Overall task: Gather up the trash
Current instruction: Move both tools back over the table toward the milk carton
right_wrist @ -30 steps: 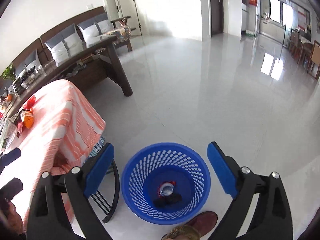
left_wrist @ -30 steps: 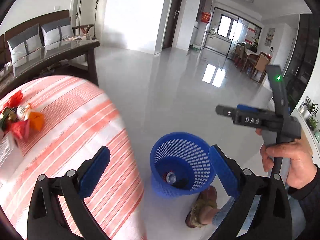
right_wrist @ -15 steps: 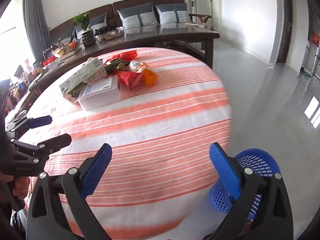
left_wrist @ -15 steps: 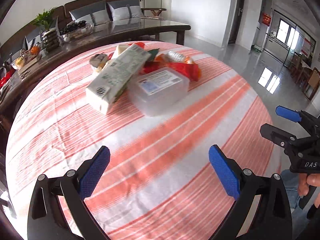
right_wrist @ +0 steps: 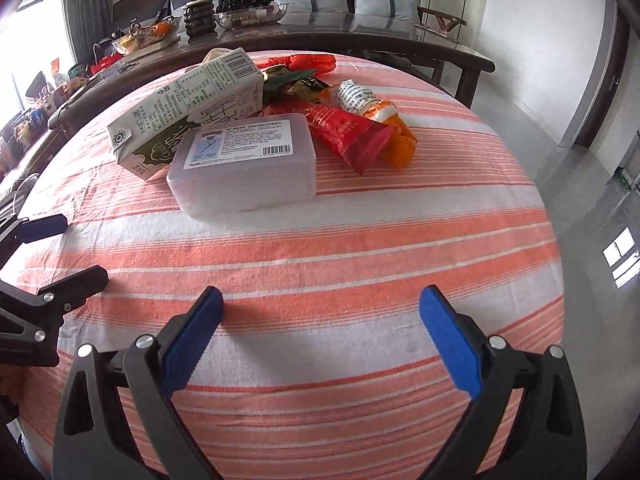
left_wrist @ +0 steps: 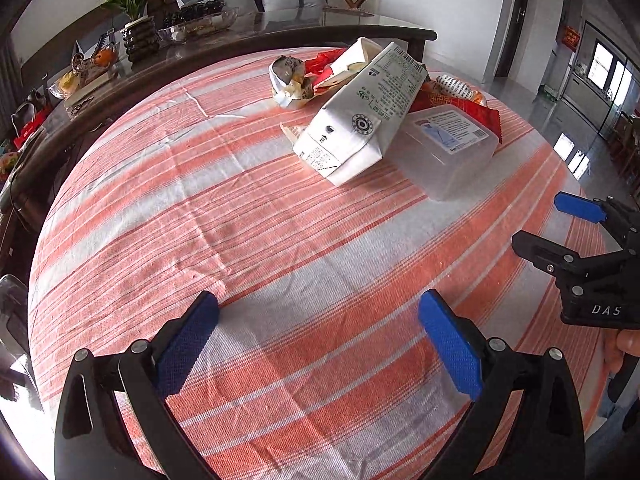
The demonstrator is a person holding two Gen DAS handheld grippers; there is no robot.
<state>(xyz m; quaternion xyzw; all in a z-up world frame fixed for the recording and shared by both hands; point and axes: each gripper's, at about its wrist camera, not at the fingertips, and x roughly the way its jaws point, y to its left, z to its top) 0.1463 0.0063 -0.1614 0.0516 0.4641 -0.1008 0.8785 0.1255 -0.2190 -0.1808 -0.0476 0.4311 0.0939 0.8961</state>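
A pile of trash lies at the far side of the round striped table (left_wrist: pixel 280 248) (right_wrist: pixel 340 248): a white milk carton (left_wrist: pixel 360 120) (right_wrist: pixel 188 100) on its side, a clear plastic box (left_wrist: pixel 448 148) (right_wrist: pixel 244 164) with a label, red wrappers (right_wrist: pixel 348 132), an orange packet (right_wrist: pixel 396 136) and crumpled paper (left_wrist: pixel 288 80). My left gripper (left_wrist: pixel 320 344) hovers open over the near cloth, empty. My right gripper (right_wrist: pixel 324 340) is also open and empty, short of the plastic box; it shows at the right edge of the left wrist view (left_wrist: pixel 560 228).
A long dark sideboard (right_wrist: pixel 360 36) behind the table carries a plant, bowls and fruit. A sofa with grey cushions stands against the wall. Shiny floor (right_wrist: pixel 600 160) opens to the right. The blue bin is out of view.
Both grippers swung from over the blue bin on the floor up to the table, then moved closer to the trash pile. Both stayed open and empty.
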